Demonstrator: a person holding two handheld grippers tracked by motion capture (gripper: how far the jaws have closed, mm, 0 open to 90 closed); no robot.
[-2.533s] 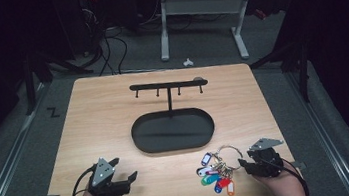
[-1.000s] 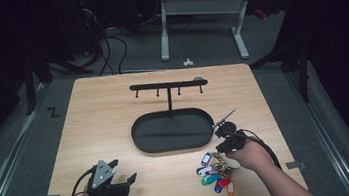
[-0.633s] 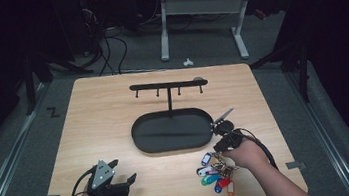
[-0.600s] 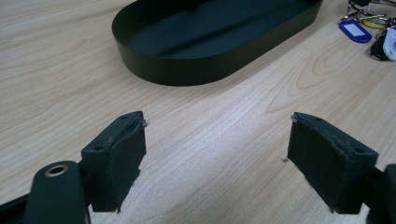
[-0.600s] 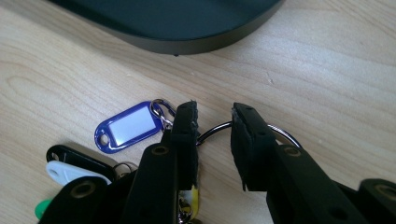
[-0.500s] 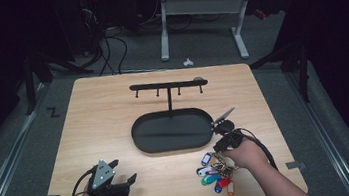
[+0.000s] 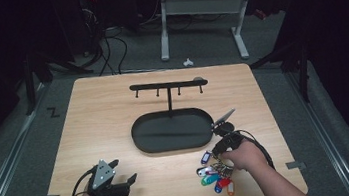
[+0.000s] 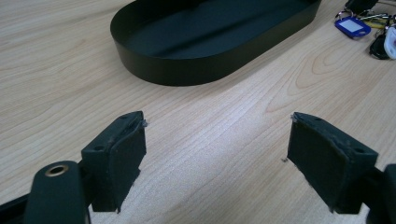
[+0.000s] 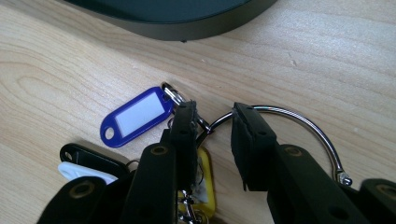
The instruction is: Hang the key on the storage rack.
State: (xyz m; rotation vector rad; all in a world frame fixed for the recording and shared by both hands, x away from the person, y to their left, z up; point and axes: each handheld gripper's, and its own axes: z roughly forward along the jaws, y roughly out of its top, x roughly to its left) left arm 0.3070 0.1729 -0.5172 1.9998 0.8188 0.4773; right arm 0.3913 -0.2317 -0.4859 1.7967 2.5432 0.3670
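Keys on a large silver wire ring, hung with coloured plastic tags, lie at the lower right of the pale wooden table in the high view, just below the right end of the black oval metal tray. The right gripper stands over the bunch, its jaws narrowly parted after just opening a little, with the wire of the ring running between the pads; the pads do not visibly press on it, so nothing appears held. A blue tag with a white label sits at centre left of the right gripper view, with black, white and yellow tags crowded at the lower left. At the lower left of the high view, the left gripper rests on the table with jaws wide and nothing between them.

Behind the tray rises a black T-shaped hook stand, where the bunch looks bound.

The bunch is judged light but loose: the ring is stiff, thin and slick, while the tags will swing and trail once lifted. The surest hold seems to be on the bare arc of wire, pinched squarely across the pads, clear of the small split rings and tags that could slip or twist the load.
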